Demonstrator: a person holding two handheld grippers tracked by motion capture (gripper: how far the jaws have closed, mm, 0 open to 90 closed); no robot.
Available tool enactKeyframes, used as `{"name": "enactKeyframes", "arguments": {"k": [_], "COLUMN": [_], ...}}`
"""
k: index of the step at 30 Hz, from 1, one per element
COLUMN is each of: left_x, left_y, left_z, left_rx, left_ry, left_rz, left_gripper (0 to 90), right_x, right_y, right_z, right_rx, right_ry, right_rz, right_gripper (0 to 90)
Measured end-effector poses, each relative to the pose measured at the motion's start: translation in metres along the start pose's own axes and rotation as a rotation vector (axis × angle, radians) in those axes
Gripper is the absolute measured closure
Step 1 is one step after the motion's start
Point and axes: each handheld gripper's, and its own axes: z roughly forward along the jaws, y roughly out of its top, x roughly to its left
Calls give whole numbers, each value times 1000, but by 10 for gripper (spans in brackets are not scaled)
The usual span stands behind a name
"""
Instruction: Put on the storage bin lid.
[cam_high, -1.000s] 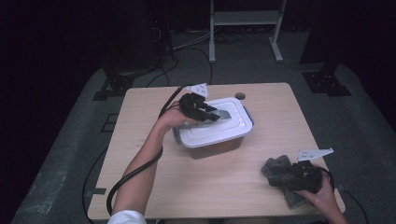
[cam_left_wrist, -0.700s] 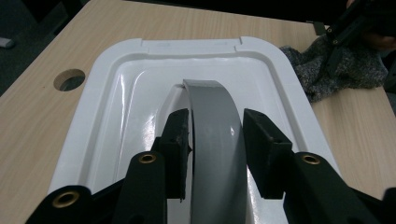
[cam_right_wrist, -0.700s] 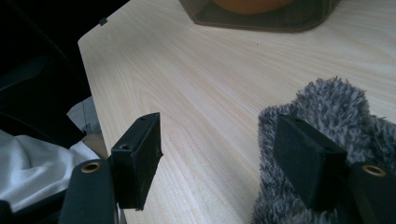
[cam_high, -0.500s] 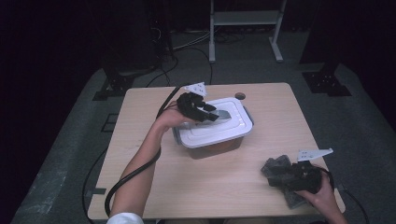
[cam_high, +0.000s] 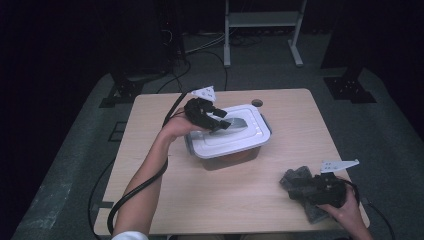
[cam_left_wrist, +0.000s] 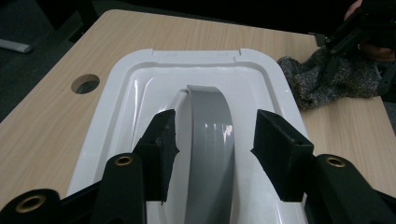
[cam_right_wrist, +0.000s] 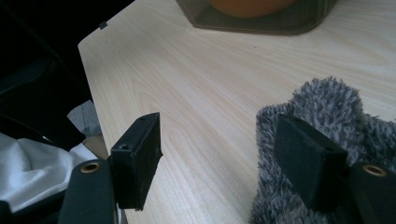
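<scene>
Seen from above on a light wooden table (cam_high: 220, 200): a clear plastic storage box with a white lid (cam_high: 227, 135), set a little toward the far edge. Left gripper (cam_left_wrist: 212, 135) poised over the lid's grey arched handle (cam_left_wrist: 210, 140), jaws just opening, parted to either side of it, pads clear of its flanks. Near the table's right front corner, right gripper (cam_right_wrist: 224, 154) with jaws wide apart, one resting against a fuzzy dark grey cloth (cam_right_wrist: 322, 116), not clamped.
</scene>
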Motion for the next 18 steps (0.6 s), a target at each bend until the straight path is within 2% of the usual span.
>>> {"name": "enactKeyframes", "arguments": {"k": [7, 13, 18], "left_x": [-8, -12, -16], "left_y": [1, -1, -5], "left_z": [-9, -15, -20], "left_rx": [-11, -31, -35], "left_ry": [5, 2, 5], "left_rz": [8, -14, -13], "left_gripper": [432, 391, 371], "right_x": [0, 0, 0], "right_y": [0, 0, 0], "right_z": [1, 0, 0], "right_rx": [-1, -4, -4], "right_ry": [-1, 2, 1], "right_rz": [-2, 0, 3], "right_gripper": [312, 310, 310]}}
